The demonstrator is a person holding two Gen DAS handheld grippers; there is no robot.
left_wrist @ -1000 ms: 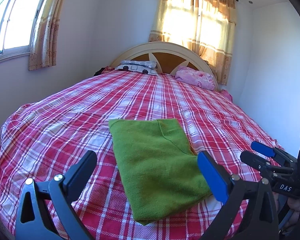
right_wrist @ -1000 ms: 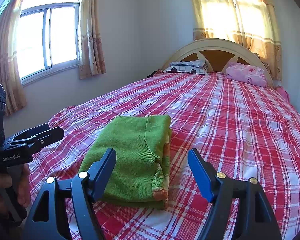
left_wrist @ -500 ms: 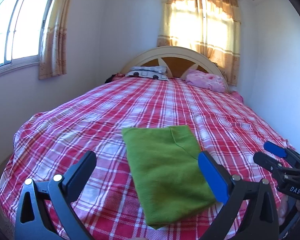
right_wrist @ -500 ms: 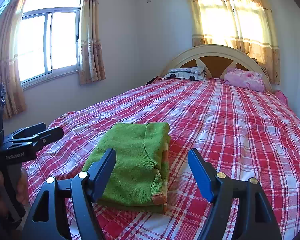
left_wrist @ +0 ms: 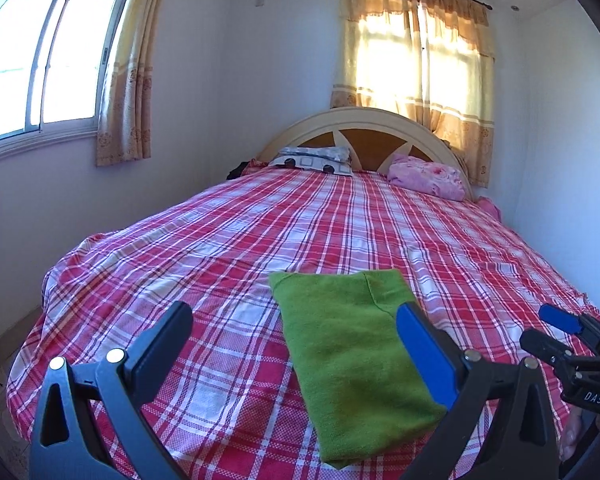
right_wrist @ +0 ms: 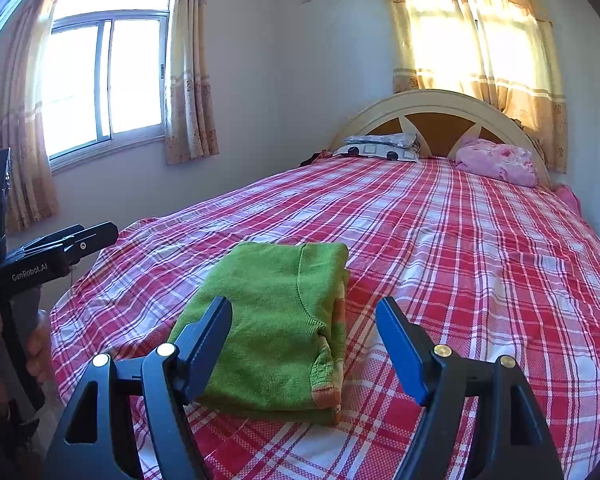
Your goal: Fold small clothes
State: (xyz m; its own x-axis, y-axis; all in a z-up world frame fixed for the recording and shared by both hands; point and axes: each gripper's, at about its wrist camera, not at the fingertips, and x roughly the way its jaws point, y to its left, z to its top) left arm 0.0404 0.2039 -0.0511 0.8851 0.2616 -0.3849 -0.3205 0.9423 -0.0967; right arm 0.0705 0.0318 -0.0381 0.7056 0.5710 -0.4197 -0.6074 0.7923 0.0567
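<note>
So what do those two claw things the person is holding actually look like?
Each is a black plastic frame with two long fingers. The left gripper and right gripper both have silver or brass screws and a blue pad on one finger. White lettering marks the bodies: "GenRobot.AI" and "DAS".

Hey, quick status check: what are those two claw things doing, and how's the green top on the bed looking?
Left gripper open, empty. Right gripper open, empty. Green top folded on plaid bedspread, untouched. Nothing in the way.

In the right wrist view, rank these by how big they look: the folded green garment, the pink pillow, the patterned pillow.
1. Folded green garment, largest by far, though it lies nearest the camera, which inflates it.
2 and 3. Pink pillow and patterned pillow look about alike at the headboard, so I won't rank them.
</note>
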